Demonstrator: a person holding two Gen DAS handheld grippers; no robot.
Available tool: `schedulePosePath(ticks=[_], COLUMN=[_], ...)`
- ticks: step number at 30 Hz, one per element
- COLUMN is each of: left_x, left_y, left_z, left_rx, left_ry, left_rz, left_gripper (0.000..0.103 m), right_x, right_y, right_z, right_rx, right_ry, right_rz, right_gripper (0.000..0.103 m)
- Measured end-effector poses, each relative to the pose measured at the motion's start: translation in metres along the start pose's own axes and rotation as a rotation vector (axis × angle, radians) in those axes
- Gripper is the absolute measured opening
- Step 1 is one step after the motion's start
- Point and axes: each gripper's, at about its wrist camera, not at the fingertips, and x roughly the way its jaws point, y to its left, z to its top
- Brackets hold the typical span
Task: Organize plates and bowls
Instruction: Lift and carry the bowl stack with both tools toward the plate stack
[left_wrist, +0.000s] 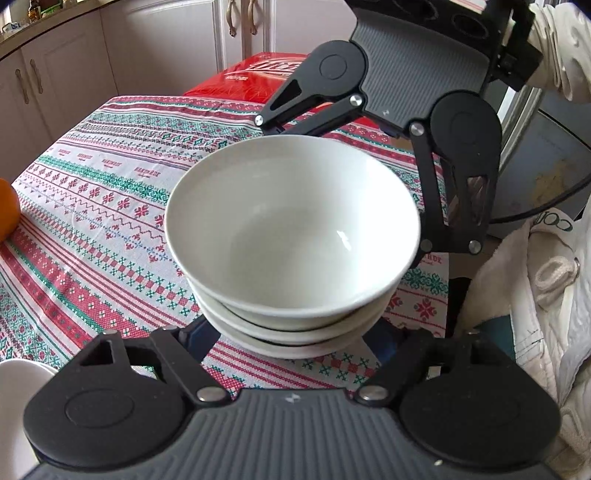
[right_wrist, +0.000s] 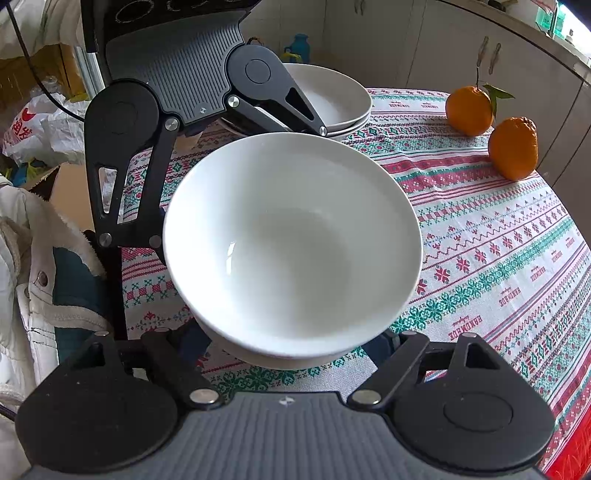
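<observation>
A stack of three white bowls (left_wrist: 291, 236) (right_wrist: 291, 243) stands on the patterned tablecloth (left_wrist: 92, 206) (right_wrist: 498, 240). My left gripper (left_wrist: 291, 332) reaches around the near side of the stack, and its fingers (left_wrist: 197, 338) lie against the lower bowls, with the tips hidden under the top rim. From the opposite side my right gripper (right_wrist: 291, 343) holds the same stack, fingers (right_wrist: 186, 341) against its lower part. Each gripper shows across the bowls in the other's view. Whether the stack rests on the cloth or is just off it I cannot tell.
A second pile of white bowls (right_wrist: 332, 96) (left_wrist: 14, 406) sits behind the left gripper. Two oranges (right_wrist: 469, 109) (right_wrist: 513, 147) lie at the table's far edge. A red box (left_wrist: 240, 81) stands past the table, and a white jacket (left_wrist: 546, 295) (right_wrist: 22, 266) hangs beside it.
</observation>
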Motion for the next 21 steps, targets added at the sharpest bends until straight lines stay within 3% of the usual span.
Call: schedulePosePath(ticks=[14,21], left_x=[-0.004,-0.03], left_y=[-0.003,-0.003], left_z=[-0.002,-0.002], left_rx=[-0.002,-0.022], left_ry=[-0.013,-0.044], left_rz=[0.001,0.039], left_gripper=[0.082,0.082], right_x=[0.0,-0.013], right_y=[0.004,0.006], right_z=[0.004,0.024], right_rx=[0.003,-0.039], right_ry=[0.018,0.008], right_rz=[-0.014,-0.018], right_gripper=[0.088,0.088])
